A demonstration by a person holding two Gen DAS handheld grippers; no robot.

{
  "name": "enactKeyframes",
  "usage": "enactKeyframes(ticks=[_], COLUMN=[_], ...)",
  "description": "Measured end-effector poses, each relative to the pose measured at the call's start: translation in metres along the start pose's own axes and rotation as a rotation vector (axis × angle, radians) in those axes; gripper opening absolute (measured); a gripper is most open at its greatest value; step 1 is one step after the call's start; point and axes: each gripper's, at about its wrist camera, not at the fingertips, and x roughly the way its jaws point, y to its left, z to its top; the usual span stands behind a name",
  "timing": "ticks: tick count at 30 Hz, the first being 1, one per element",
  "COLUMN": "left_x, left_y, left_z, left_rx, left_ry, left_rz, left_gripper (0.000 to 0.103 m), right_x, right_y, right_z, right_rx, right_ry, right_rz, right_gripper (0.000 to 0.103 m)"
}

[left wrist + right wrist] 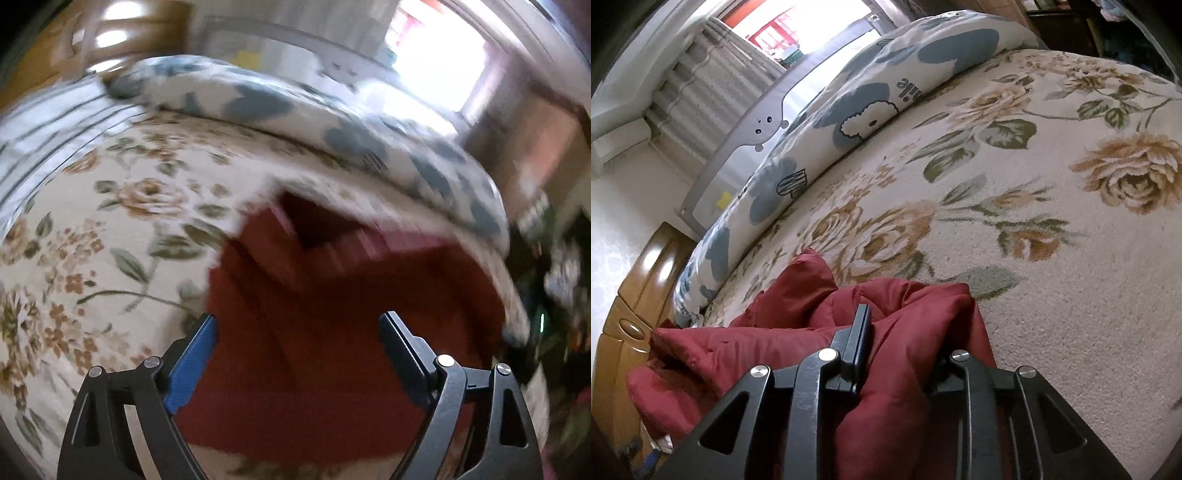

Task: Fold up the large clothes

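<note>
left gripper (297, 332): jaws wide, nothing between, over red jacket (332, 295), lower centre of frame
right gripper (897, 332): narrow gap, clamped on jacket fold, lower centre

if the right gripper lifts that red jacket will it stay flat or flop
Probably flop: the red jacket bunches in soft puffy folds around the right gripper, so loose parts should sag. It looks padded, likely light for its bulk. Its smooth sheen suggests it may slide on the floral blanket.
</note>
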Motion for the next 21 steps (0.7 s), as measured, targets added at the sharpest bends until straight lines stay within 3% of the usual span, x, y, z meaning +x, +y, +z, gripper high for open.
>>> enactKeyframes(ticks=[3, 6, 9, 11, 13, 15, 19, 21], left_x=[0.018, 0.055, 0.075, 0.079, 0.081, 0.083, 0.090, 0.089], left_y=[-0.026, -0.040, -0.038, -0.035, -0.033, -0.032, -0.036, -0.034], left_z=[-0.019, -0.030, -0.031, -0.028, -0.024, -0.021, -0.015, -0.010], left_rx=[0.101, 0.160, 0.181, 0.173, 0.170, 0.172, 0.176, 0.176], left_ry=[0.048, 0.128, 0.127, 0.120, 0.113, 0.108, 0.106, 0.101], left_rz=[0.014, 0.102, 0.183, 0.199, 0.211, 0.224, 0.243, 0.257], left_gripper=[0.086, 0.081, 0.082, 0.083, 0.083, 0.083, 0.083, 0.083], right_x=[-0.002, -0.009, -0.033, -0.060, -0.091, -0.103, -0.076, -0.047], right_y=[0.003, 0.008, 0.017, 0.027, 0.040, 0.052, 0.079, 0.086], right_z=[0.002, 0.005, 0.009, 0.009, 0.001, -0.009, -0.036, -0.047], right_rx=[-0.006, -0.021, -0.046, -0.098, -0.175, -0.248, -0.428, -0.505], right_ry=[0.006, 0.015, -0.011, -0.069, -0.140, -0.150, 0.021, 0.114], right_rz=[-0.007, -0.010, 0.016, 0.032, 0.045, 0.068, 0.089, 0.043], right_gripper=[0.026, 0.029, 0.037, 0.050, 0.058, 0.061, 0.062, 0.060])
